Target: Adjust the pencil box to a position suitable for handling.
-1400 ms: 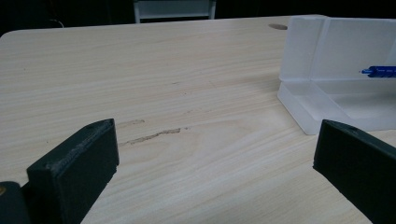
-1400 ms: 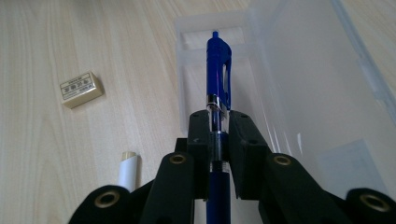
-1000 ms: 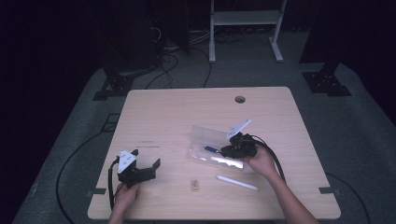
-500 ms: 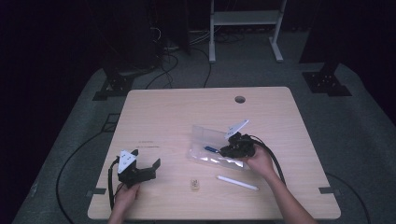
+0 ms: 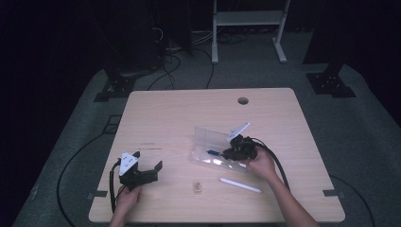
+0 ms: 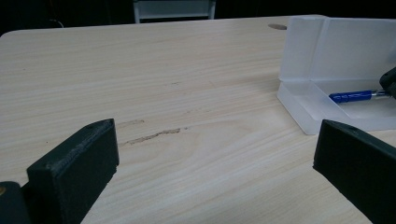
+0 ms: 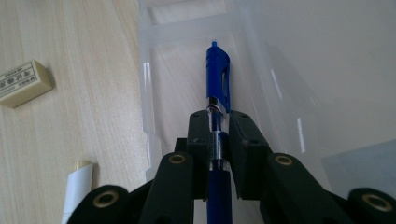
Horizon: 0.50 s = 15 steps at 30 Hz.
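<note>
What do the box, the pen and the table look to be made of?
Box: likely thin frosted plastic, translucent, with glossy streaks on its walls. Pen: glossy blue plastic clip and cap with a clear barrel section, clamped in the right gripper; a silvery band may be metal. Table: pale wood grain with a matte finish, possibly laminate rather than solid wood.

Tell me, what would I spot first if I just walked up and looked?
Probably the blue pen, pinched by the right gripper over the clear plastic box in the middle of the table. Next, the left gripper near the front left edge, its fingers wide apart around nothing.
</note>
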Available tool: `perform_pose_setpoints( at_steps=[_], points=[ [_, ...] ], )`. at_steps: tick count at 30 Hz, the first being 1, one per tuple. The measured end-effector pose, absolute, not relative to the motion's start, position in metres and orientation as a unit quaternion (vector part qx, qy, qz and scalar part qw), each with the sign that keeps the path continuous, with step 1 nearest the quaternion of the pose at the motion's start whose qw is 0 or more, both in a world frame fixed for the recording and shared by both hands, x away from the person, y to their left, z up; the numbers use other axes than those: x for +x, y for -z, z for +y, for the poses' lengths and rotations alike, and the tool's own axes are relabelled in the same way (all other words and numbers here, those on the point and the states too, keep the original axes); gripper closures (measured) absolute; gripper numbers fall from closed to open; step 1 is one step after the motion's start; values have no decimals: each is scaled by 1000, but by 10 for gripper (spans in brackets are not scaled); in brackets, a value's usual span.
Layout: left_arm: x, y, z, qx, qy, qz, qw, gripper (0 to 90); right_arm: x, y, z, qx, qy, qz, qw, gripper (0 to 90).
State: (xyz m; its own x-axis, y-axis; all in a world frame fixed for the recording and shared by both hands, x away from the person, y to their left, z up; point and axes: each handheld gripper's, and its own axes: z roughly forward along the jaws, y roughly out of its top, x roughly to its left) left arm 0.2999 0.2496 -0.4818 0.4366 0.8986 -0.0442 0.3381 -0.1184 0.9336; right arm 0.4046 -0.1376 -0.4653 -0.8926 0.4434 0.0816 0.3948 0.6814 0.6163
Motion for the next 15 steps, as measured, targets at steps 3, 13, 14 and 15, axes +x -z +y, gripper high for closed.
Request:
perform_pose_setpoints(
  at_steps=[3,13,14,15],
  points=[
    [300,482,250,692,-286,447,490,0,404,466,-136,229,-321,918,37,783],
    [300,482,250,692,-286,447,490,0,407,470,-137,236,-321,917,33,776],
    [300,482,250,692,-286,447,490,0,407,470,-137,235,-322,917,33,776],
    [300,482,250,692,-286,446,490,0,406,470,-137,235,-321,917,34,773]
  ],
)
